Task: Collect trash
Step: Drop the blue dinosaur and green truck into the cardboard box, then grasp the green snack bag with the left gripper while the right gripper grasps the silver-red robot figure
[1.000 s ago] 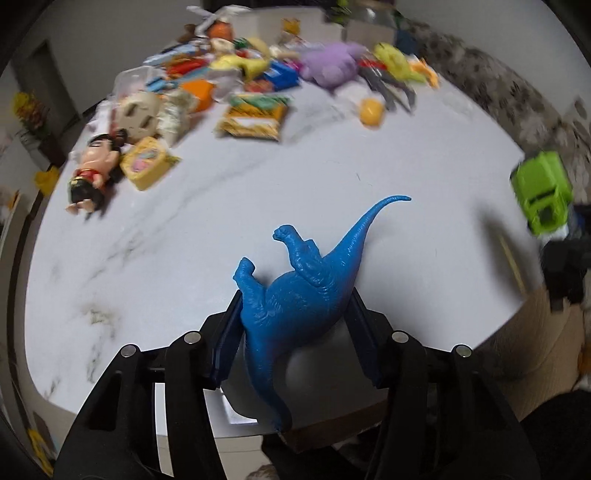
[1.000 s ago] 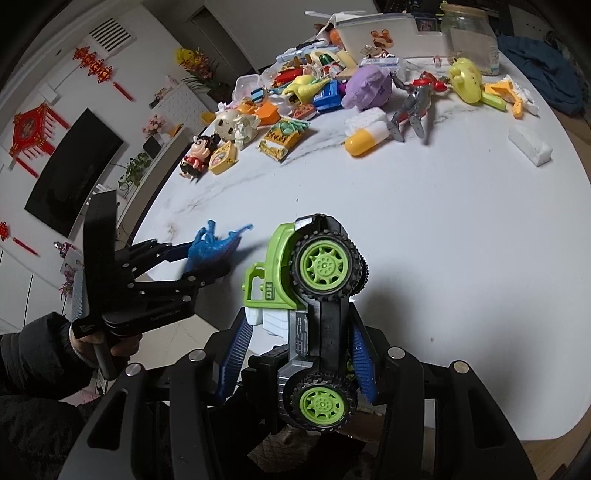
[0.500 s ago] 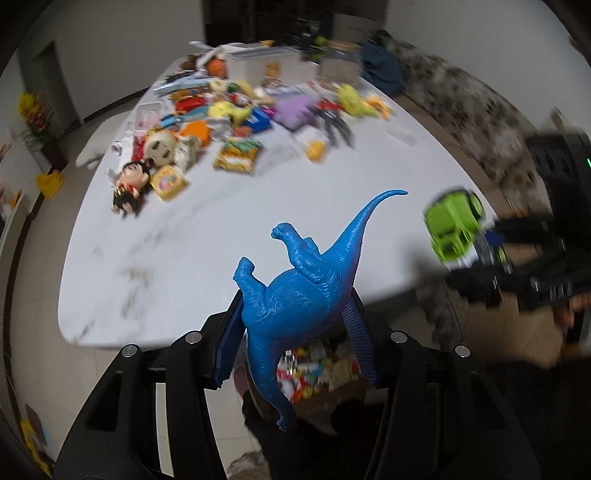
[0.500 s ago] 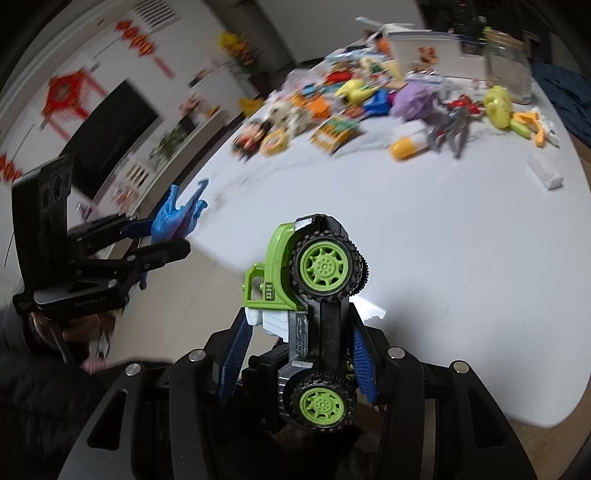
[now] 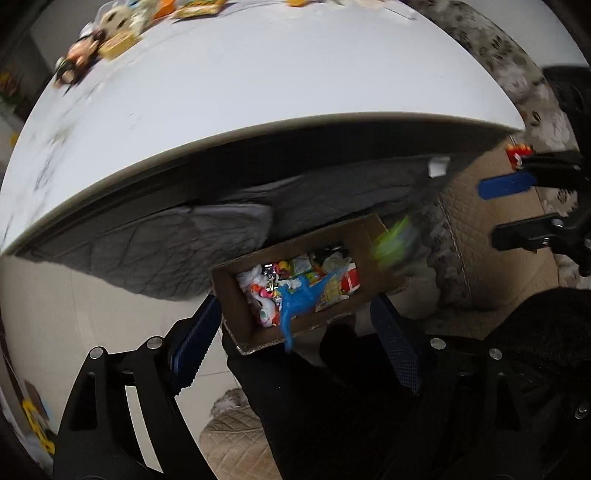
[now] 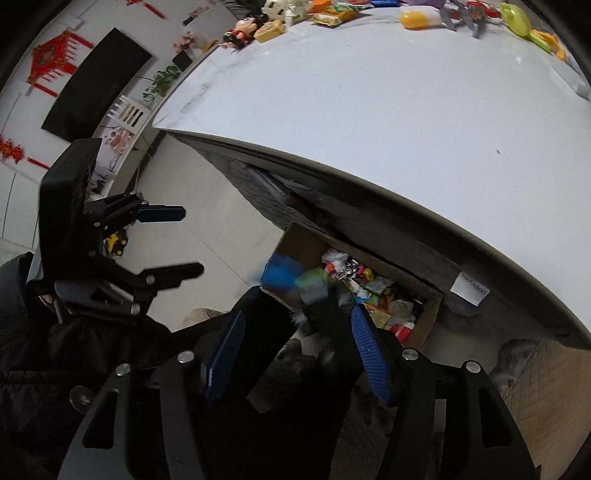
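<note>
Motion blur smears the green toy truck [image 5: 395,243] into a streak at the far end of the cardboard box [image 5: 236,306]. The blue dinosaur [image 5: 301,299] lies on the box's litter. Both grippers have just been opening — the left gripper [image 5: 295,332] and right gripper [image 6: 295,347] stand wide, nothing between their pads. The box sits half under the white table [image 5: 258,74] edge, tiled floor free beside it.

Toys [image 6: 255,26] crowd the white table's [image 5: 295,74] far edge; cardboard box [image 5: 236,306] on floor [image 5: 74,314].
</note>
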